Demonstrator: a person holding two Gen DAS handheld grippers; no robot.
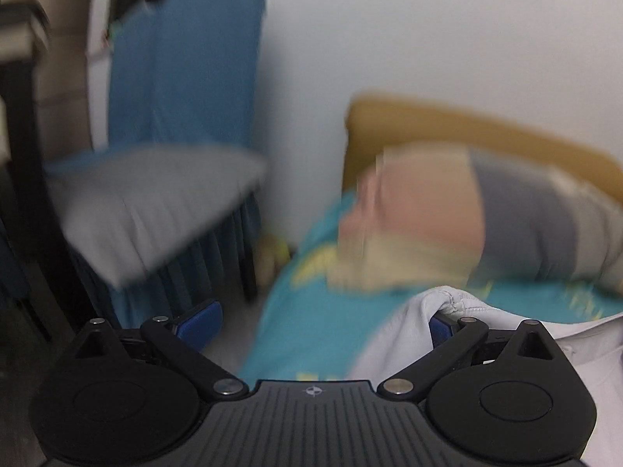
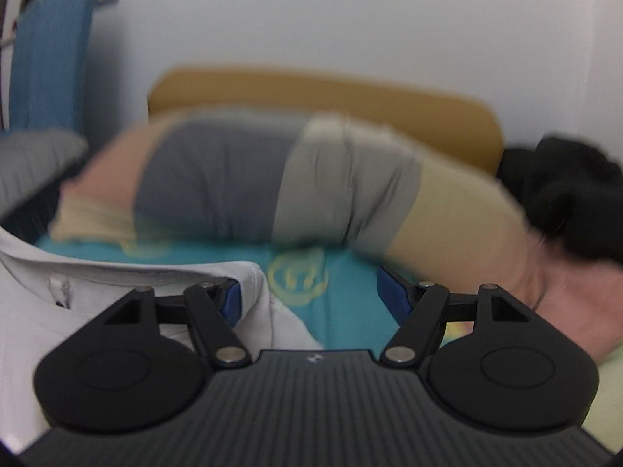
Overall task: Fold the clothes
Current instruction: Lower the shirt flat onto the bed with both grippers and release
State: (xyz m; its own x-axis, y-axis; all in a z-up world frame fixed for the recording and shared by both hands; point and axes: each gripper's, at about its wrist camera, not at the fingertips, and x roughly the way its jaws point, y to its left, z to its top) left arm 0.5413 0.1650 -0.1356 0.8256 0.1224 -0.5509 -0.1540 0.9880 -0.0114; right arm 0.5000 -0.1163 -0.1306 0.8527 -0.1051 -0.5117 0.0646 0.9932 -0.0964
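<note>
A white garment [image 1: 393, 334] with a ribbed collar lies on a teal bed sheet [image 1: 311, 330] with yellow prints. My left gripper [image 1: 325, 321] is open; the cloth's edge drapes over its right fingertip [image 1: 438, 327], and its left fingertip [image 1: 198, 323] is bare. In the right wrist view the same white garment [image 2: 97, 292] lies at the lower left. My right gripper [image 2: 315, 295] is open, with the collar edge against its left fingertip [image 2: 232, 301]. Both views are blurred by motion.
A rolled blanket [image 2: 311, 183] striped peach, grey and beige lies across the bed before a yellow headboard [image 2: 350, 93]. A black garment [image 2: 564, 194] sits at the right. A grey cushion [image 1: 155, 202] lies on a blue-covered chair [image 1: 187, 78] left of the bed.
</note>
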